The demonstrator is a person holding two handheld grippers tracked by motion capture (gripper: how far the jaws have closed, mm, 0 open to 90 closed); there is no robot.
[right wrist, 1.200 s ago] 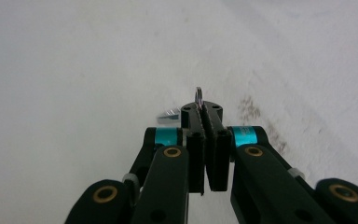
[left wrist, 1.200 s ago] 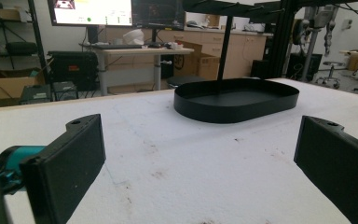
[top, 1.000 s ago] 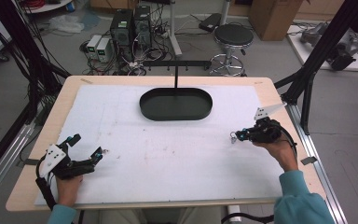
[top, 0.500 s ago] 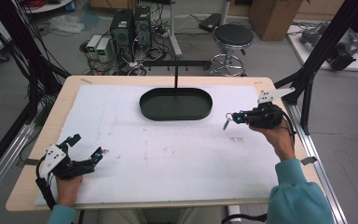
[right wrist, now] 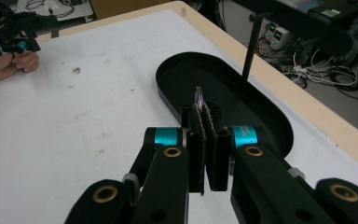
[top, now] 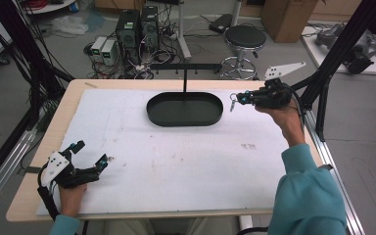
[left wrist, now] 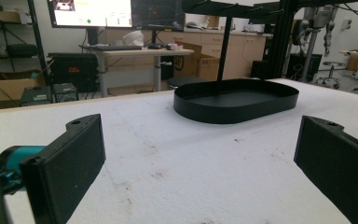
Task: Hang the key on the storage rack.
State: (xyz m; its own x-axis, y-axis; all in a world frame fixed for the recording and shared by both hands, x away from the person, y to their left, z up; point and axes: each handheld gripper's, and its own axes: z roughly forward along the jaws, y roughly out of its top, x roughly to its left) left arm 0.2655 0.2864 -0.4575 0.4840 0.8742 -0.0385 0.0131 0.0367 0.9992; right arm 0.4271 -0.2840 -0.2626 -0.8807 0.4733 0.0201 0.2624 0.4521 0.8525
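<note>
A black oval tray (top: 154, 115) sits at the far middle of the white mat, with a thin post (top: 184, 81) rising from it to a crossbar. My right gripper (top: 240, 99) hovers just beyond the tray's right end, shut on a small thin metal piece (top: 233, 102) that hangs from its tips. In the right gripper view the shiny piece (right wrist: 198, 95) sticks out above the closed jaws, over the tray (right wrist: 275, 126). My left gripper (top: 105, 159) rests at the near left of the mat, open and holding nothing. From there the tray (left wrist: 235, 109) lies ahead between wide jaws.
White foam mat (top: 176, 161) covers the wooden table (top: 73, 95). A black frame strut (top: 333, 54) slants close behind my right hand. A stool (top: 245, 36) and computer boxes (top: 137, 24) stand on the floor beyond the far edge.
My right gripper has carried the metal piece from the mat's right side away from me and upward, to the tray's right end. The left gripper has stayed put.
</note>
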